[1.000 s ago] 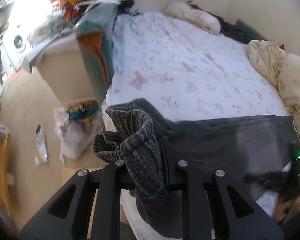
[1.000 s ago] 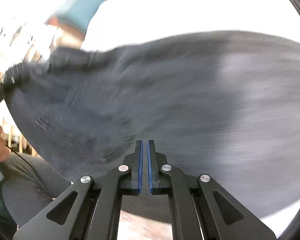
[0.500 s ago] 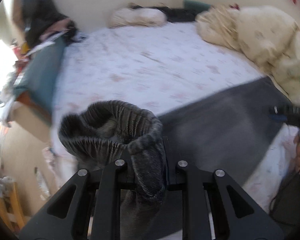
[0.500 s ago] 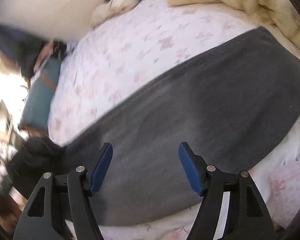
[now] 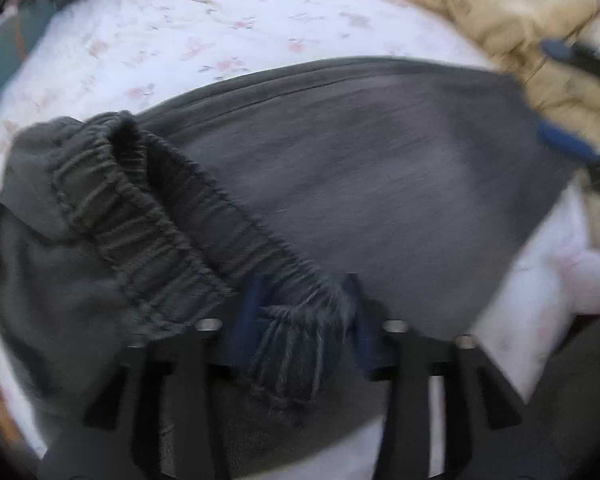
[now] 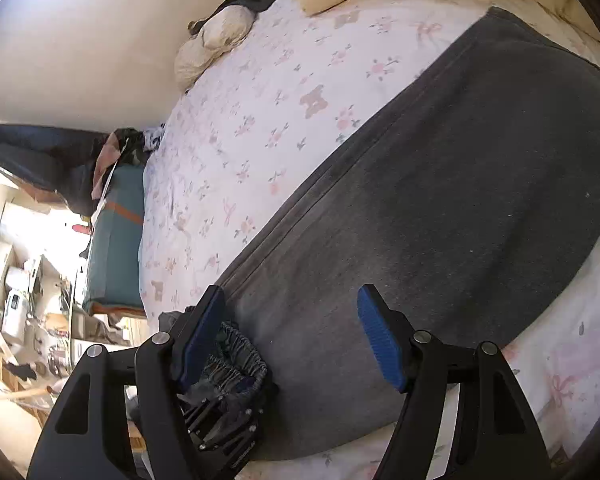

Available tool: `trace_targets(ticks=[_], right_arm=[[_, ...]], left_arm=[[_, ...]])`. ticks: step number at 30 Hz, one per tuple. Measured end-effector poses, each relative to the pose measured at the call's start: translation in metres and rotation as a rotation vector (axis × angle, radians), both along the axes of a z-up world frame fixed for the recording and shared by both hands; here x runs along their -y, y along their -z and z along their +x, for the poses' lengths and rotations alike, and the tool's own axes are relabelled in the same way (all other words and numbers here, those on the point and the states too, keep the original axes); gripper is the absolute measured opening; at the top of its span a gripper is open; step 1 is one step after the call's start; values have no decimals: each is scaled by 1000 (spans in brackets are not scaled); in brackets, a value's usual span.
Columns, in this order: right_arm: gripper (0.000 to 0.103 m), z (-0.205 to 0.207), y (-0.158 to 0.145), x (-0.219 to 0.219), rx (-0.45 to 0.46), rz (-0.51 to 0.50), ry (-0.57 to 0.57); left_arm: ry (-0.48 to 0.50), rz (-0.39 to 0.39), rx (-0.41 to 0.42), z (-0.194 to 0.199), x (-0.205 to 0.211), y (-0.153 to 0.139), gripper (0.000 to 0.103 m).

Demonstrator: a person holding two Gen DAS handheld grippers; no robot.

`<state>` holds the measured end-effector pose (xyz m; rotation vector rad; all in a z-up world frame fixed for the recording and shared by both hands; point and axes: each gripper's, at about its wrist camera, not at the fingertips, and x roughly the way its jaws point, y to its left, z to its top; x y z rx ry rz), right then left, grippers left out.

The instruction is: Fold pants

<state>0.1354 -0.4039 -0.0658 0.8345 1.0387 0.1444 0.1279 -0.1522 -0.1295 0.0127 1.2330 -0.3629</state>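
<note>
Dark grey pants (image 6: pixel 440 216) lie spread flat across the flowered bed sheet (image 6: pixel 260 100). Their ribbed elastic band (image 5: pixel 148 216) is bunched at the near left end. In the left wrist view my left gripper (image 5: pixel 304 312) hangs over that band. Its jaws are opening, with a fold of the band loose between the blue pads (image 5: pixel 250 304). My right gripper (image 6: pixel 292 296) stands open above the middle of the pants with nothing in it. It also shows at the right edge of the left wrist view, right gripper (image 5: pixel 546 88). The left gripper (image 6: pixel 224 404) appears low in the right wrist view.
A crumpled beige duvet (image 5: pixel 520 12) is heaped at the right end of the bed, just past the pants. A pale pillow (image 6: pixel 216 40) lies by the wall. A teal box (image 6: pixel 116 248) and a cluttered floor (image 6: pixel 28 320) border the bed's left side.
My right gripper opened and let the pants go. My left gripper came down with the band to the bed and its jaws have parted. The pants went from hanging to lying flat.
</note>
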Motion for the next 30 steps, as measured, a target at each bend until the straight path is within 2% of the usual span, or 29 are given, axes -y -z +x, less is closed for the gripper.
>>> trace_targets(ticks=[2,3,5,7,9,12,13,14,16,19,20,21,22,23,24,25,26,27,28,29,30], right_arm=[[72,1,-3,-4,11,-5,-16],[72,1,-4,-5,13,-7,-20],[72,4,-1,-11,8,-7,-33],[72,6,3,-20,-3,4,-65],[72,9,8,-38,-22,16,-127],[82,12,20,-73,-57,5,-219],[83,13,25,-84,-67,2,-243],[83,13,32,-100,-86,2,-281],[83,11,46,-128,-130,-25,-357],[83,3,66,-171,-172,-83,-486],[79,0,73,-183,-183,-98,-522],[70,-4,80,-195,-191,-118,-552],[43,-7,83,-203,-183,-129,-570],[30,-11,82,-208,-166,-138,-577],[26,-14,80,-210,-157,-121,-573],[23,-19,76,-212,-154,-34,-582],[23,-23,71,-215,-143,11,-610],[23,-30,64,-217,-124,22,-624],[23,-35,66,-216,-144,39,-616],[26,-39,75,-213,-194,51,-594],[33,-41,91,-208,-277,28,-562]], left_arm=[[16,-92,0,-8,-7,-19,73],[5,-147,0,-16,-17,-37,74],[-7,-167,82,-28,-36,-69,74],[-30,-84,197,-35,-64,-94,75],[-83,68,300,-36,-100,-106,75],[-212,287,343,-34,-146,-98,76],[-274,328,320,-34,-164,-89,76],[-320,337,294,-35,-178,-83,76],[-378,306,242,-39,-196,-66,76],[-418,308,183,-42,-206,-44,76],[-422,284,166,-43,-210,-41,76],[-427,262,157,-43,-209,-40,76],[-432,245,157,-41,-208,-43,76],[-433,231,164,-38,-208,-46,76],[-434,220,173,-39,-208,-49,76],[-434,207,183,-41,-208,-53,76],[-431,183,193,-37,-208,-56,76],[-427,146,206,-34,-209,-59,76],[-426,116,221,-34,-210,-63,76],[-424,105,234,-33,-210,-67,76],[-425,106,244,-31,-210,-70,76]])
